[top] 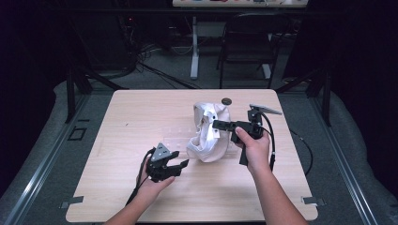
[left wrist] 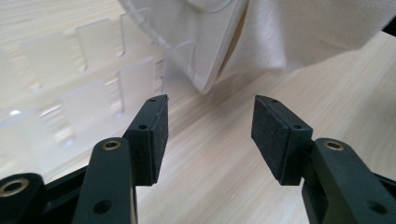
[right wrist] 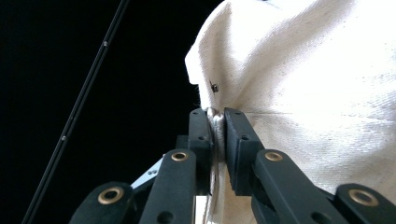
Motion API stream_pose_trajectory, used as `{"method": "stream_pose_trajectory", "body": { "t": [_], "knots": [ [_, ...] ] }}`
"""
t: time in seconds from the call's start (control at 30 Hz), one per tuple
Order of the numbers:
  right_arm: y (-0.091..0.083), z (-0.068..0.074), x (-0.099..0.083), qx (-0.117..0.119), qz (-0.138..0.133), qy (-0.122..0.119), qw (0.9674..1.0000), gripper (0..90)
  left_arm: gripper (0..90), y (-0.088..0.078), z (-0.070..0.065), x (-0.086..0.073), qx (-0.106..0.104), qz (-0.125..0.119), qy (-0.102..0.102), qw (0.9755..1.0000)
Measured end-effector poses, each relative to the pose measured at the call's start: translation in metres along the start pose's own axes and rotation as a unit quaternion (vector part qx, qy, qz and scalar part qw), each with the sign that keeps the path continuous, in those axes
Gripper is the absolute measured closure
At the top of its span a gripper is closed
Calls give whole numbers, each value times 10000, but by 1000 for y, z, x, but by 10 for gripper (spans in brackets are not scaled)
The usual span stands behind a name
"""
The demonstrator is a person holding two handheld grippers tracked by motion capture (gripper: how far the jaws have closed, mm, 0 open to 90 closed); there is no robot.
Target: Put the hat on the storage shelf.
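Light wooden bench [top: 141, 117] in a dark room. Crumpled white cloth bag [top: 211, 133] sits right of bench centre, one fold lifted. Right tongs [top: 217, 124] clenched on that fold of cloth. Left tongs [top: 180, 166] spread wide, nothing between them, just beside the bag's lower edge, over a clear plastic slotted tray [left wrist: 93, 70].

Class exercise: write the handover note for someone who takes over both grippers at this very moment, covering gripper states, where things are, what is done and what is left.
Right gripper: shut on a fold of the white cloth bag, holding it up off the table.
Left gripper: open, nothing between its jaws, beside the bag's lower end.
A clear plastic rack lies under the bag's edge.
Done: bag lifted at one side.
Left: probably regrip the bag's free end with the left gripper.
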State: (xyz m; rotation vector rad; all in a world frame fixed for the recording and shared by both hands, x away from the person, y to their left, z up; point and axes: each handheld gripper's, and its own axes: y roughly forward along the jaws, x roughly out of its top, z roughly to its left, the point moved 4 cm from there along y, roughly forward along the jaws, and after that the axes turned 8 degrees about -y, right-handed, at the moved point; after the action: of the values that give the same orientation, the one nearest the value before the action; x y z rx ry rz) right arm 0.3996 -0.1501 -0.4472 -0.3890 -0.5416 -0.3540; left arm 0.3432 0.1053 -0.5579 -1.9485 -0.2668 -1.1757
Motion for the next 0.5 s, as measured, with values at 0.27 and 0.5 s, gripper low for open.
{"method": "stream_pose_trajectory", "body": {
  "t": [0.27,0.5],
  "knots": [
    [-2,2,-2,-130,21,-150,9998,818,446,-30,24,-11,223,-17,-95,9997],
    [-5,6,-3,-275,16,-319,9991,754,442,-46,41,-18,368,-104,-295,9988]
  ]
}}
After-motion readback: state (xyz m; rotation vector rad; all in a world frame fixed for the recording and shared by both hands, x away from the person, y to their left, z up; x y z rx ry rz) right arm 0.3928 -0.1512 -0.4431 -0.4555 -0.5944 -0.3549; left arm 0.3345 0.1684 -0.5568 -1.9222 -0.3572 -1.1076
